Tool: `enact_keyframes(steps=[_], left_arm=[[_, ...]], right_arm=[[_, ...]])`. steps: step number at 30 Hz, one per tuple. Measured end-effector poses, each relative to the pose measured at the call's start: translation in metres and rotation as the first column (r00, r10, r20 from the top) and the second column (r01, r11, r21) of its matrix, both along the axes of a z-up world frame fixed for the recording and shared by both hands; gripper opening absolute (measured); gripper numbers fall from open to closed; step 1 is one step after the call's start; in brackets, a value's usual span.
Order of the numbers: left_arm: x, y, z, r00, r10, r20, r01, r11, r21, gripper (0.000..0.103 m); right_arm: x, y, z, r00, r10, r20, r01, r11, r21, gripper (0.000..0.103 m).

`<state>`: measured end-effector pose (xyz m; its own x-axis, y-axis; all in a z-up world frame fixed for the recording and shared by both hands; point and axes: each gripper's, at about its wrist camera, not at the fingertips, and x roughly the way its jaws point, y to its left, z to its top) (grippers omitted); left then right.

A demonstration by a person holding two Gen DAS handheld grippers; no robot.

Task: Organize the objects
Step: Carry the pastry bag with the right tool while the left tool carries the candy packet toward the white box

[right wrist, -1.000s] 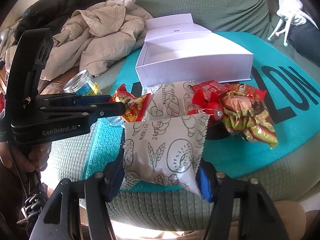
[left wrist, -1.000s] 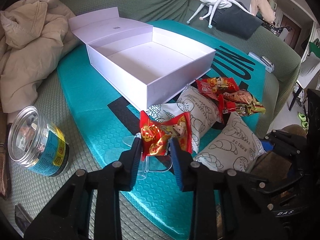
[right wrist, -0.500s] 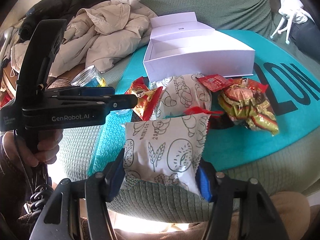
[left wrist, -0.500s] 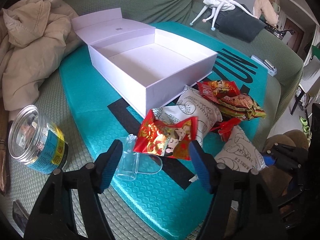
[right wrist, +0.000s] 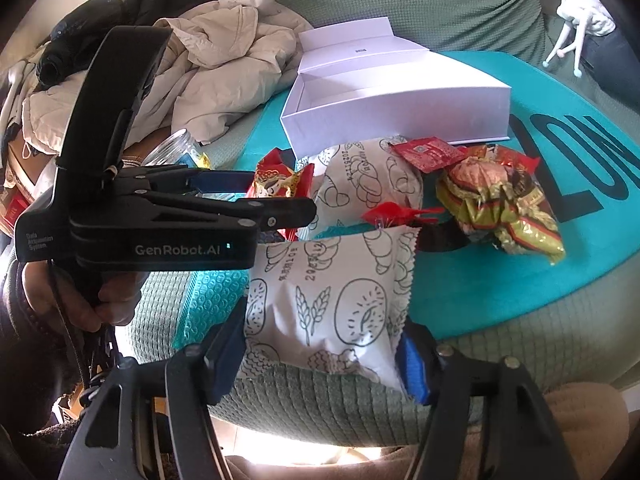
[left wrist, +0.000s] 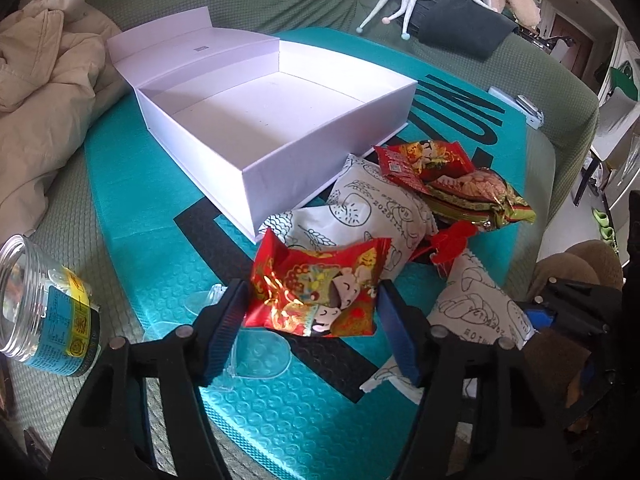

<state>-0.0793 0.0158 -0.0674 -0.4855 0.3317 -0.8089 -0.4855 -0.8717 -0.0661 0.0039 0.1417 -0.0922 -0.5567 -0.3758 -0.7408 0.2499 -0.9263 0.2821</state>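
Observation:
A red snack packet [left wrist: 320, 292] lies on the teal mat [left wrist: 160, 240] between the jaws of my left gripper [left wrist: 312, 292]. The jaws are closing and the pads touch both of its ends. From the right wrist view the same left gripper [right wrist: 280, 194] comes in from the left, around the red packet [right wrist: 280, 180]. My right gripper [right wrist: 324, 328] has a white bread packet [right wrist: 328, 300] between its pads at the sofa's front edge; its jaws are opening. An open white box [left wrist: 248, 184] stands empty behind the snacks.
A second white packet [left wrist: 372, 208], a small red packet [left wrist: 420, 160] and a green-gold packet [left wrist: 480, 196] lie piled right of the box. A clear jar [left wrist: 44, 304] lies at the left, a clear plastic stand [left wrist: 256, 356] under my left fingers. A beige jacket [left wrist: 40, 100] is heaped at far left.
My left gripper let go of the bunched red packet, opened wide, sank a little, and now closes on the packet's two ends. The right gripper keeps its place around the white packet.

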Motion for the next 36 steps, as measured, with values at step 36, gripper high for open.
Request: enact_keyframes(steps=[36], left_arm=[[0.044, -0.015, 0.069, 0.993, 0.076, -0.094, -0.077, 0.997, -0.010, 0.053]], right_arm=[[0.027, -0.003, 0.053, 0.993, 0.021, -0.112, -0.018, 0.999, 0.028, 0.063]])
